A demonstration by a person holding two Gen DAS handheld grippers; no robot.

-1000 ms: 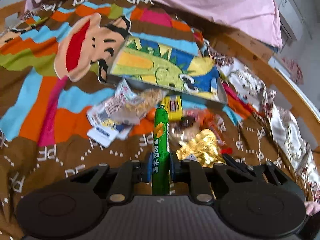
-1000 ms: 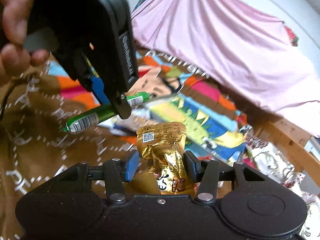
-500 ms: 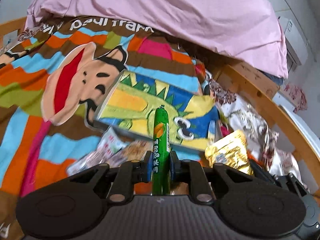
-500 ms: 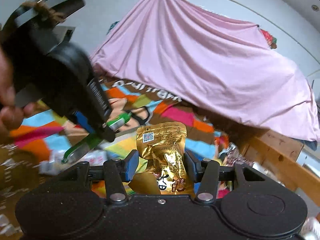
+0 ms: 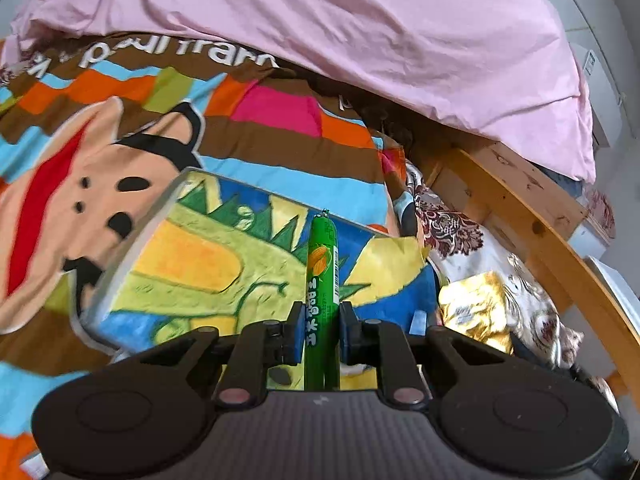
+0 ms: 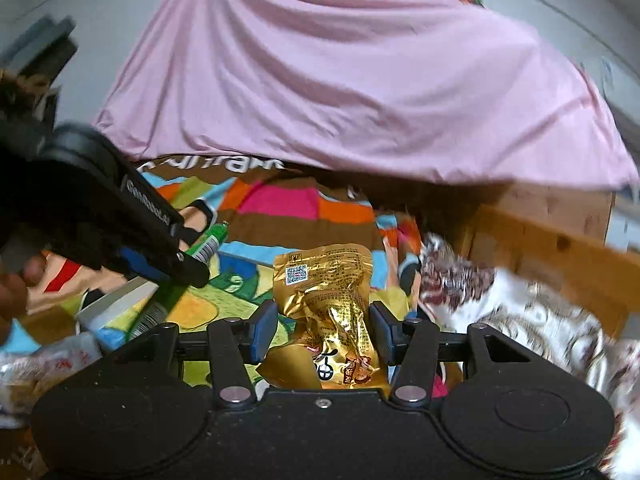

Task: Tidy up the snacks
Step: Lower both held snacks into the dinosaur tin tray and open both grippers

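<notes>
My left gripper (image 5: 319,332) is shut on a green sausage stick (image 5: 322,280) that points forward over a tray (image 5: 100,300) lined with a green, yellow and blue cartoon picture. My right gripper (image 6: 323,330) is shut on a gold foil snack bag (image 6: 326,300), held upright just right of the tray. In the left wrist view the gold bag (image 5: 472,308) shows at the tray's right end. In the right wrist view the left gripper (image 6: 160,248) and its sausage stick (image 6: 208,242) hang over the tray (image 6: 116,304) at the left, held by a hand (image 6: 16,288).
A striped cartoon blanket (image 5: 120,152) covers the bed. A pink quilt (image 5: 360,32) is heaped at the far end. A wooden bed rail (image 5: 540,216) and a flowered sheet (image 5: 532,312) run along the right. Loose snack packets (image 6: 40,364) lie near the tray's left front.
Both grippers have moved forward from the snack pile to the tray, each keeping its snack. The tray now fills the left wrist view and the pile has dropped out of it.
</notes>
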